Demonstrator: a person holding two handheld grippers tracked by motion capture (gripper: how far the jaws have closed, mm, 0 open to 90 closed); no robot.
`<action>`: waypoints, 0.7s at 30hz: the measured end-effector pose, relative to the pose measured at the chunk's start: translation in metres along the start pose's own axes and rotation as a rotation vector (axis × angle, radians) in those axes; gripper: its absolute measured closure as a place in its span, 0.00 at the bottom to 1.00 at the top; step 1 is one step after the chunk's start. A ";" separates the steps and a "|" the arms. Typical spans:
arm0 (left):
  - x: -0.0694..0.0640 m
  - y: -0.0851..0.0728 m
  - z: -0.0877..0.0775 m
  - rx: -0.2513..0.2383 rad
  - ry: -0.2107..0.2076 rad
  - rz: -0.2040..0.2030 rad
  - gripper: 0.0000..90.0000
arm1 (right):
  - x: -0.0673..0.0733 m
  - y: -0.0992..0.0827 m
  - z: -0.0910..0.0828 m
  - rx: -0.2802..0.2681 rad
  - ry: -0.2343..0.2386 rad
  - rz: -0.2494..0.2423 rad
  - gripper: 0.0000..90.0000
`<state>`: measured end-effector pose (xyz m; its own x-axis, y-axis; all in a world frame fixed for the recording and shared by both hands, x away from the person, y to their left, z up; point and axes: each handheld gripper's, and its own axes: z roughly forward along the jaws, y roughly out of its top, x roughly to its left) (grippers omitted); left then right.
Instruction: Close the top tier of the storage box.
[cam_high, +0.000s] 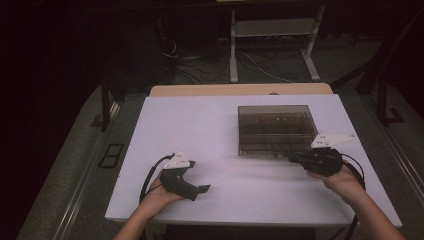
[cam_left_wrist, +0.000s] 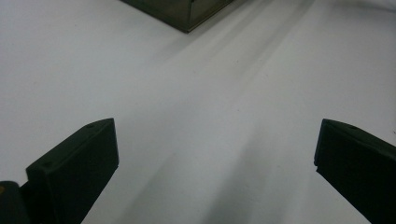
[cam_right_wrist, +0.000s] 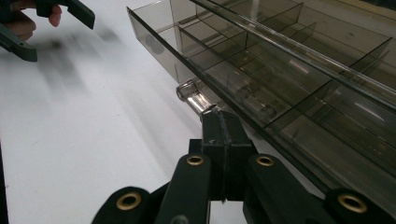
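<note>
Smoky plastic: one compartment box (cam_high: 274, 131); two tongs, left (cam_left_wrist: 215, 154) open, right (cam_right_wrist: 222, 122) closed, empty, at box latch (cam_right_wrist: 192, 97).

We see a white worktop (cam_high: 220, 150) on a wooden table edge (cam_high: 240, 89) at its far side. Beyond it, a white metal stand (cam_high: 272, 30) rises over loose cables (cam_high: 210, 62) on the grey floor (cam_high: 75, 165); a black frame (cam_high: 111, 155) lies left.

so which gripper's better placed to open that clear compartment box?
Right. The right gripper is shut with its tips at the small clear latch on the box front. The left gripper is open over bare table, away from the box.
</note>
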<state>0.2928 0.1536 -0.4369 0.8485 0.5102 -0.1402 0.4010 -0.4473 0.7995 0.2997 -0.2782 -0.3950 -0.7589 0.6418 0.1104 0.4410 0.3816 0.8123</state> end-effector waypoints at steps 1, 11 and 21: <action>0.000 0.000 0.000 0.000 0.000 -0.001 0.00 | -0.001 0.000 0.000 0.001 0.000 0.003 0.99; 0.000 0.000 0.000 0.003 0.001 -0.001 0.00 | -0.007 0.004 0.003 0.003 -0.001 0.008 0.99; 0.000 0.000 0.000 0.004 0.001 0.003 0.00 | -0.013 0.008 0.006 0.012 -0.011 0.006 0.99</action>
<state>0.2926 0.1536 -0.4368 0.8496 0.5093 -0.1370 0.3996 -0.4522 0.7973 0.3159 -0.2794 -0.3932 -0.7508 0.6515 0.1087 0.4513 0.3858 0.8047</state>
